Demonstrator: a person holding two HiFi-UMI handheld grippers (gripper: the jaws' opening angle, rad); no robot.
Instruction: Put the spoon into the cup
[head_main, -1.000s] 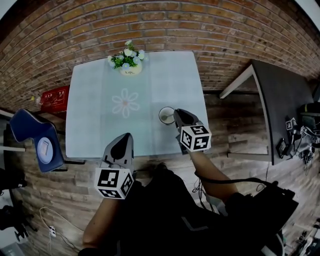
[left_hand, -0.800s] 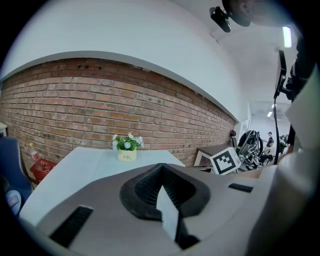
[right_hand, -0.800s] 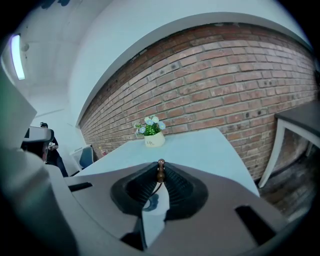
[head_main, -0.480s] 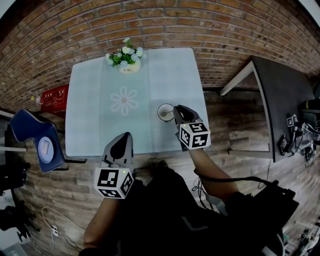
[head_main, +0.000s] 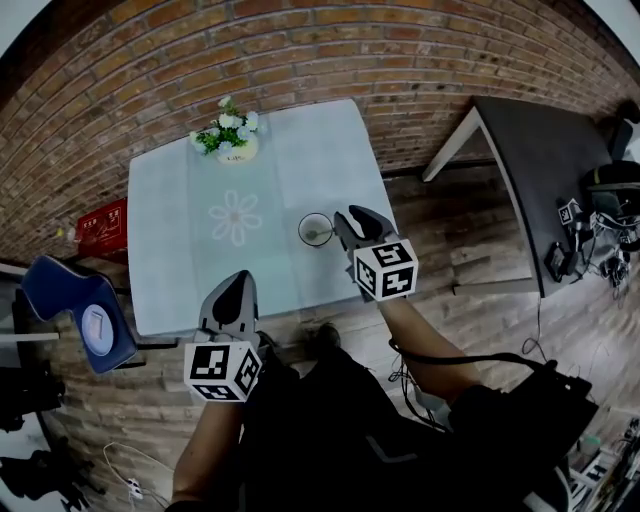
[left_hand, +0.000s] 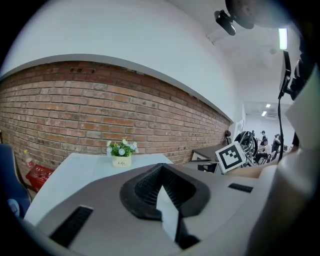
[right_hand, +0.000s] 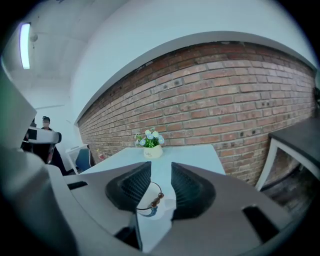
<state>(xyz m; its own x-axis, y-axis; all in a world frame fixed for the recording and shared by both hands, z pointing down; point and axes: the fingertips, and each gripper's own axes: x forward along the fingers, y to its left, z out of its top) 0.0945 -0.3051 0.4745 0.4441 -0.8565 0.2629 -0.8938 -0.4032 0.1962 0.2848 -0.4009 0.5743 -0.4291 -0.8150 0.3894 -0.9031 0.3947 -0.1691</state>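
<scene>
Over to the spoon (head_main: 318, 235): lies inside the cup (head_main: 313, 229), slanting across the mouth. Cup upright on the bench (head_main: 170, 270), on the near half, close to the right edge.

Just beside it, to the near right, the right tongs (head_main: 350, 222): off the spoon, clear of the cup, gripping nothing. Same story from the right gripper view, with the jaws of the right tongs (right_hand: 160, 170) spread wide, having just been opening. Down through the gap, the cup (right_hand: 148, 210) and the spoon (right_hand: 156, 200), below and ahead of the tips, no contact with either pad.

Over on the other side, the left tongs (head_main: 231, 285), hanging above the bench's near edge, well apart from the cup. From the left gripper view, left tongs (left_hand: 161, 170) pressed fully together, nothing between them.

Further out on the bench, a pale flower motif (head_main: 232, 217) in the middle of the cloth, left of the cup. At the far edge, a small pot of white flowers (head_main: 226, 140), up against the brick wall (head_main: 330, 50).

Past the bench's left side, a red box (head_main: 103, 222) and a blue chair (head_main: 65, 295). Off to the right, a dark table (head_main: 540, 160).
</scene>
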